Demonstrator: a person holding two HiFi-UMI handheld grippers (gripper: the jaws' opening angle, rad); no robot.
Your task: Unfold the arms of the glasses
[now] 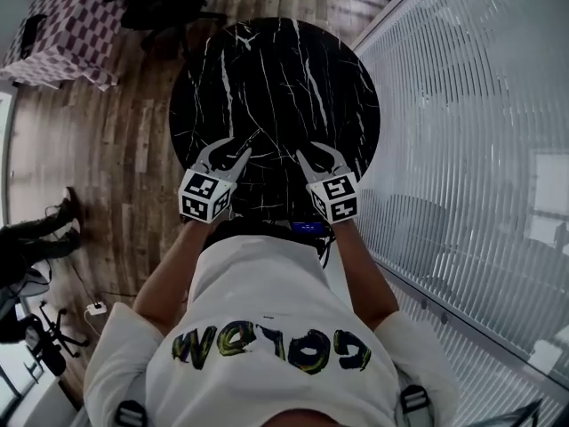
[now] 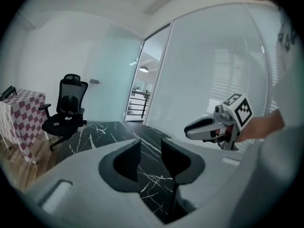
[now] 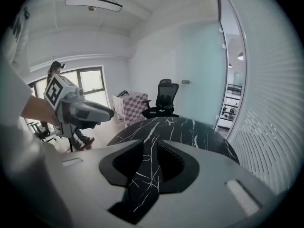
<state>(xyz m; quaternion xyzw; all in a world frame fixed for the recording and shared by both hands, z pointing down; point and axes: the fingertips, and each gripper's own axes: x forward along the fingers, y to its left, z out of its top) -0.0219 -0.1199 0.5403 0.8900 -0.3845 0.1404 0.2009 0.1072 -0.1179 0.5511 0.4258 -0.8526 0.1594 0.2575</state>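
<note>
No glasses show in any view. A round black marble table [image 1: 276,78] lies in front of me with nothing visible on its top. My left gripper [image 1: 240,147] hangs over the table's near left part, jaws apart and empty. My right gripper [image 1: 306,149] hangs over the near right part, also open and empty. In the left gripper view the left gripper [image 2: 151,148] frames only bare marble [image 2: 104,132], and the right gripper [image 2: 209,126] floats at the right. In the right gripper view the right gripper [image 3: 151,151] frames the tabletop [image 3: 180,127], with the left gripper [image 3: 90,112] at the left.
A black office chair [image 2: 66,108] stands beyond the table, beside a table with a checkered cloth [image 1: 62,29]. A glass wall with blinds [image 1: 462,105] runs along the right. Another person's legs [image 1: 36,229] are on the wooden floor at the left.
</note>
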